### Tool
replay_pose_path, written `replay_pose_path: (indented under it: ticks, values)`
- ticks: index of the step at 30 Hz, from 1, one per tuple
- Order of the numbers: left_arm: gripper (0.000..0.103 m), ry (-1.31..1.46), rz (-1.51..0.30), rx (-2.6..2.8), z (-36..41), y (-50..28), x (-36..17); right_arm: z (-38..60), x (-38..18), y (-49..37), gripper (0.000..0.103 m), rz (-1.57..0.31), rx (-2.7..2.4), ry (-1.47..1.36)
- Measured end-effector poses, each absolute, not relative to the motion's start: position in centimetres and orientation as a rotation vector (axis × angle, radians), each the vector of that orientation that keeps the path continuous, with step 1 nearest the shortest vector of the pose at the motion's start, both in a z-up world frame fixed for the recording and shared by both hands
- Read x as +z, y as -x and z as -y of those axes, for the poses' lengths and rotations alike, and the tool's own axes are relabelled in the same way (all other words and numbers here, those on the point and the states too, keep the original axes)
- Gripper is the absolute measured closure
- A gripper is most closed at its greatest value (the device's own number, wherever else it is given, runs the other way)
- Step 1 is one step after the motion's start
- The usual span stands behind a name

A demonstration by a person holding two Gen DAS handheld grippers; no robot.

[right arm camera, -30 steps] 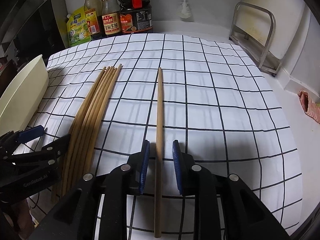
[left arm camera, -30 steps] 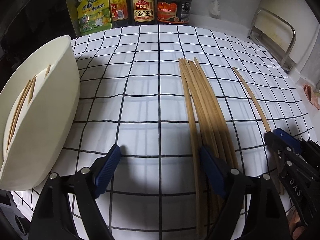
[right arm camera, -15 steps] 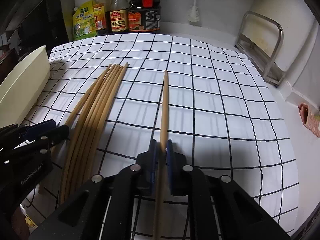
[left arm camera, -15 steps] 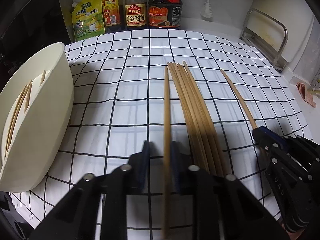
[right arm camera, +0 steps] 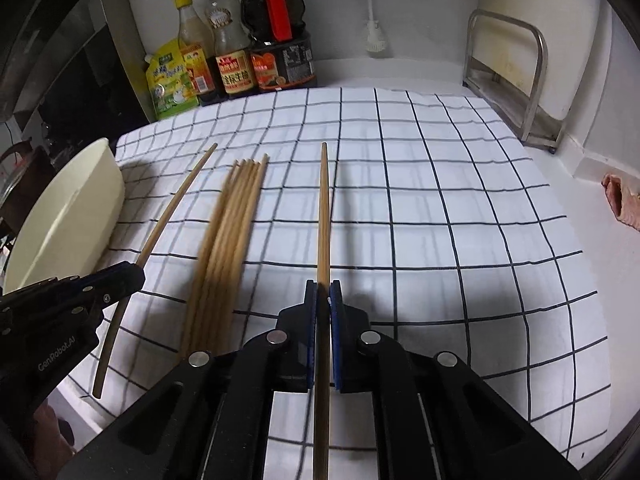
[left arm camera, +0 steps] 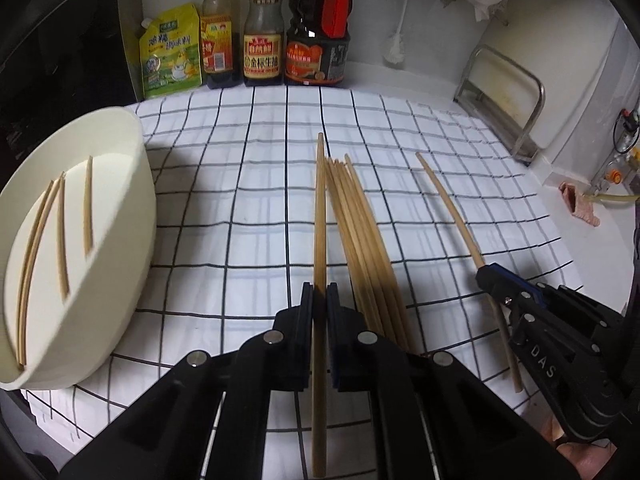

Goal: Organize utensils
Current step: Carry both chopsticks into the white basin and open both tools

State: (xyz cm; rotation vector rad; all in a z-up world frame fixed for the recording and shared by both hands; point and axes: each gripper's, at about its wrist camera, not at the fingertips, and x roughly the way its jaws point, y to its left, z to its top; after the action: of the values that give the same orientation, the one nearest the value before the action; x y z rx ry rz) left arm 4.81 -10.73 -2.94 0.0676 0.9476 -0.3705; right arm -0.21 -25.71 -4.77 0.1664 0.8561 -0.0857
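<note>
My left gripper (left arm camera: 319,296) is shut on one wooden chopstick (left arm camera: 319,216) and holds it above the checked cloth. My right gripper (right arm camera: 323,292) is shut on another chopstick (right arm camera: 323,216), also lifted. A bundle of several chopsticks (left arm camera: 360,240) lies on the cloth between the two held ones; it also shows in the right wrist view (right arm camera: 228,240). A cream holder (left arm camera: 120,248) at the left holds several chopsticks (left arm camera: 60,232). In the left wrist view the right gripper (left arm camera: 496,280) shows at the right, and in the right wrist view the left gripper (right arm camera: 128,276) shows at the left.
Sauce bottles (left arm camera: 260,40) and a green pouch (left arm camera: 170,56) stand at the back wall. A metal rack (left arm camera: 504,100) stands at the back right. The checked cloth (right arm camera: 460,220) ends near a white counter edge on the right, where a pink object (right arm camera: 620,200) lies.
Both grippers closed on a chopstick each and lifted them off the cloth. The left gripper was open a second ago and pulled one stick out of the bundle.
</note>
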Motion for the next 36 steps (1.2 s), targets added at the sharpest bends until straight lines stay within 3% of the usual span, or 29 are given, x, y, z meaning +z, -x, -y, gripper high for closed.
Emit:
replay_pose_path:
  ticks: [15, 24, 36]
  values:
    - [0.096, 0.039, -0.793, -0.212, -2.9, -6.4, 4.9, 13.5, 2.8, -4.7, 0.097, -0.726, 0.156, -0.099]
    - [0.096, 0.088, -0.839, -0.07, -11.7, -9.1, 2.9, 2.3, 1.6, -10.1, 0.097, -0.786, 0.329, -0.022]
    - [0.096, 0.115, -0.922, -0.051, -14.0, -11.4, -1.3, -2.5, -2.5, -13.0, 0.097, -0.91, 0.366, 0.023]
